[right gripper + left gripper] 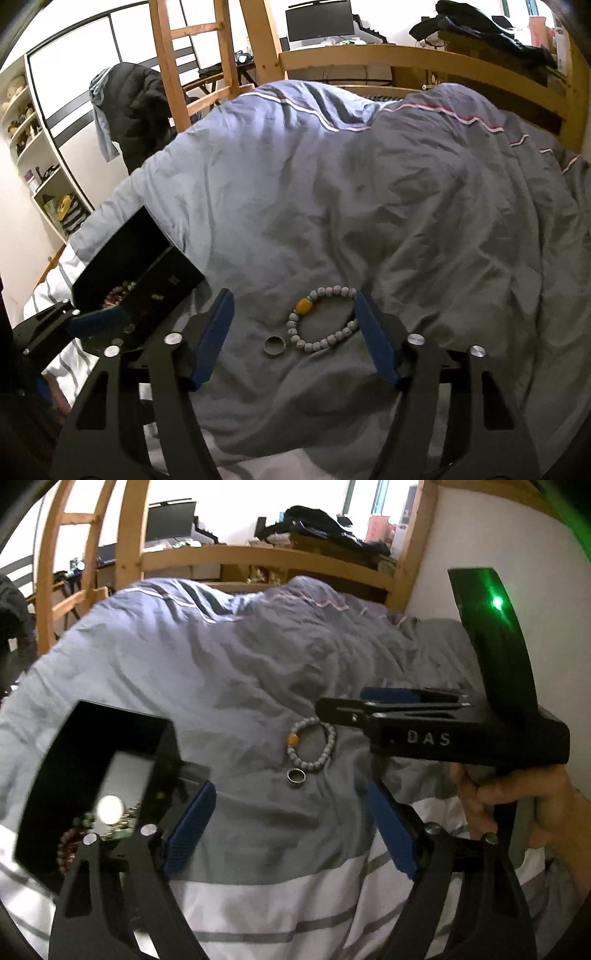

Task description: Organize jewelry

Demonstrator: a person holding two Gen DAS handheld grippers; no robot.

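Observation:
A grey bead bracelet (312,744) with one amber bead lies on the grey duvet (229,672); a metal ring (296,775) lies just in front of it. In the right wrist view the bracelet (324,318) lies between my open right gripper's (293,301) fingers, close to the right pad, with the ring (274,346) beside it. My left gripper (291,794) is open and empty, just short of the ring. The right gripper (340,709) reaches in from the right above the bracelet. An open black jewelry box (92,775) holding beaded pieces stands at the left, also in the right wrist view (140,284).
A wooden bed frame (266,559) and ladder (192,55) stand behind the bed. A white wall (439,572) borders the right side. A dark jacket (136,107) hangs at the back left beside shelves (44,177). A white striped sheet (277,904) lies nearest me.

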